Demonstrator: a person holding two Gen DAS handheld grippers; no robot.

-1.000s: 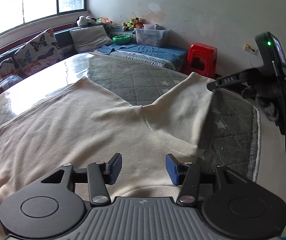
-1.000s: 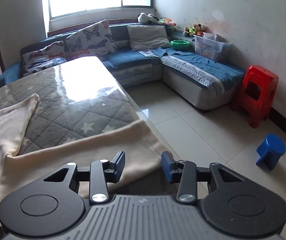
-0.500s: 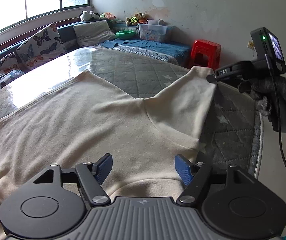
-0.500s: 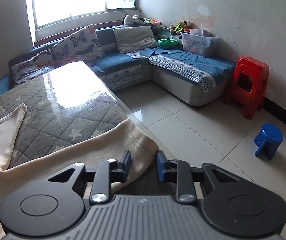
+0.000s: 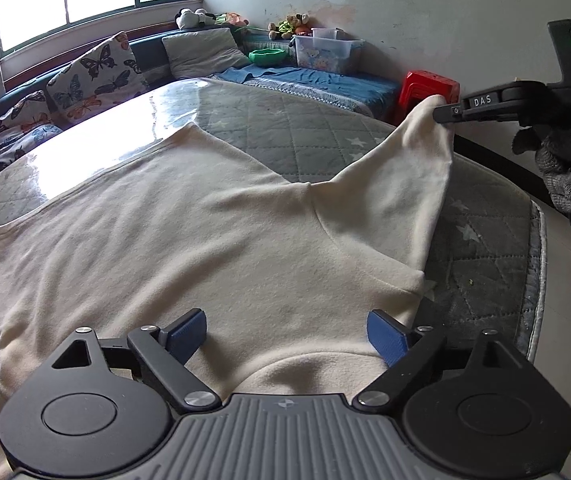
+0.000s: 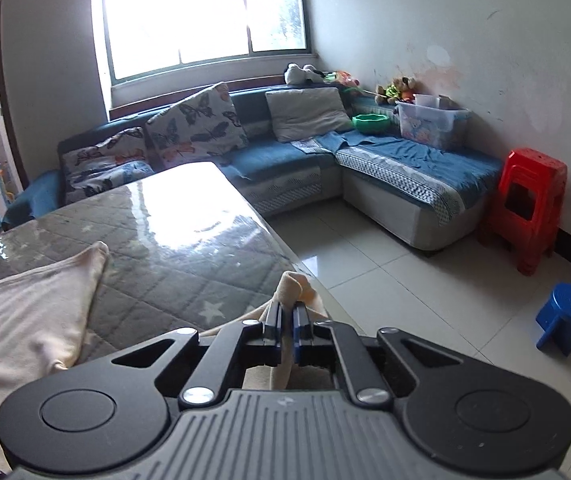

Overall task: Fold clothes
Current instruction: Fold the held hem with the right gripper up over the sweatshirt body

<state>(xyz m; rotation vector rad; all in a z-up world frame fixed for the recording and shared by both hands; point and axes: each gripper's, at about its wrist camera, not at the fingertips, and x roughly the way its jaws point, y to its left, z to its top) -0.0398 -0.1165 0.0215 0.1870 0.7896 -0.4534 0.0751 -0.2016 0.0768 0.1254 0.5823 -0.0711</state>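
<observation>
A cream long-sleeved top (image 5: pixel 189 240) lies spread flat on the table's grey quilted star-pattern cover (image 5: pixel 305 128). My left gripper (image 5: pixel 287 332) is wide open and empty, just above the top near its collar edge. My right gripper (image 6: pixel 286 322) is shut on the end of the top's right sleeve (image 6: pixel 291 284) and holds it lifted off the table near the right edge. In the left wrist view the right gripper (image 5: pixel 443 114) shows pinching that sleeve's cuff (image 5: pixel 433 106), with the sleeve (image 5: pixel 385 192) hanging taut from it.
A blue corner sofa (image 6: pixel 385 160) with butterfly cushions (image 6: pixel 193 124) stands behind the table. A red plastic stool (image 6: pixel 525 204) and a small blue stool (image 6: pixel 563 316) stand on the tiled floor to the right. The table's right edge (image 5: pixel 537 248) is close.
My right gripper has closed on the sleeve's end and lifted it off the table. My left gripper has opened wider and stayed over the collar area.
</observation>
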